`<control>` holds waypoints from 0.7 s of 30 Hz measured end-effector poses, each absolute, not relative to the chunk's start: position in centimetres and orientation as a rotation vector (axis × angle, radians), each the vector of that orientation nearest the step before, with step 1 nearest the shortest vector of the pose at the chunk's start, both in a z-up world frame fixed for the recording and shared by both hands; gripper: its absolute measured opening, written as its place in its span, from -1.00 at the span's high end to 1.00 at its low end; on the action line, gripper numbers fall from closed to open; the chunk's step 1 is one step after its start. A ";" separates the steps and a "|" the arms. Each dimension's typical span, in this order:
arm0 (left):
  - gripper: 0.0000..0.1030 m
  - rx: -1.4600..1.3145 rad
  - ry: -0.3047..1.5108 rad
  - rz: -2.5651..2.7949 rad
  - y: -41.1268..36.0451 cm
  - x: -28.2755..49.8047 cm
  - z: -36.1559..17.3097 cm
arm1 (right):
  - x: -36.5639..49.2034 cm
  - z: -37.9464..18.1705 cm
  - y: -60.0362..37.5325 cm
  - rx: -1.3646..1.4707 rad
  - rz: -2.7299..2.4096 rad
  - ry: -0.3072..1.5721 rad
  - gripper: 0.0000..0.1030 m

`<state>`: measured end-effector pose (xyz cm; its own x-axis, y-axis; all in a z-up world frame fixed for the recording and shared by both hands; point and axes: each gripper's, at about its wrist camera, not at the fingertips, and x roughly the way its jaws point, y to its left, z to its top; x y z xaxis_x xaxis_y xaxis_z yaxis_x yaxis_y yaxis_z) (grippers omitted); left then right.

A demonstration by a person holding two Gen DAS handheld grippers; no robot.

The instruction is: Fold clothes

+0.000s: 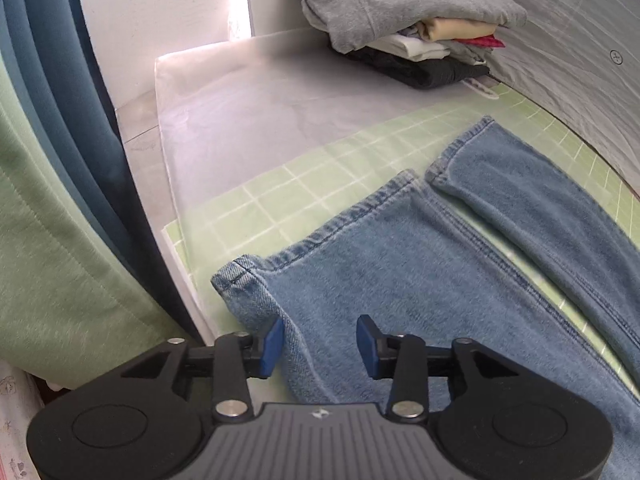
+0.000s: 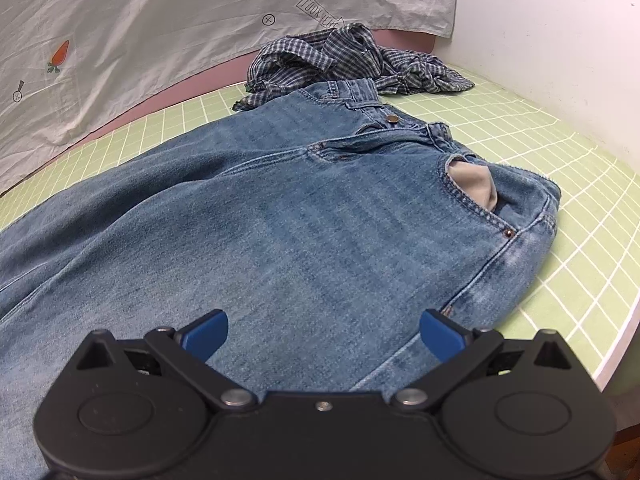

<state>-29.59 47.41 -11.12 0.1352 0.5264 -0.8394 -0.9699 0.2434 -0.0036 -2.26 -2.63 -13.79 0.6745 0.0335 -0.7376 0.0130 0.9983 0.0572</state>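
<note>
Jeans flat and unfolded on green grid bench, folded stack done at far end, checked shirt crumpled past waistband, still to fold; left tool part-open over a leg hem, right tool wide open, neither gripping.

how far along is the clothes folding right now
Done: a stack of folded clothes sits at the far end of the table. In hand: the jeans lie spread flat on the green mat, unfolded, with the left claw and right claw open over them. Left: folding the jeans, then the crumpled plaid shirt.
</note>
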 end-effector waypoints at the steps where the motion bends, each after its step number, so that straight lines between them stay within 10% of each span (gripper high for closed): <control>1: 0.00 -0.639 0.837 1.197 47.2 -28.7 -10.7 | -1.8 -13.6 -2.7 0.058 0.014 0.825 -1.00; 11: -0.62 -0.552 0.904 1.009 43.3 -14.8 -10.7 | 5.4 -11.3 -2.3 0.005 0.067 0.775 -1.00; 21: -0.66 -0.460 1.027 0.866 43.2 -0.9 -13.6 | 19.9 -11.5 -1.6 -0.059 0.128 0.742 -0.61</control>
<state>-0.94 43.20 -13.56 0.2395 0.4036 -0.8830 -0.8018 0.5951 0.0544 19.91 -1.56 -11.47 0.7295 0.0949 -0.6773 -0.1367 0.9906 -0.0084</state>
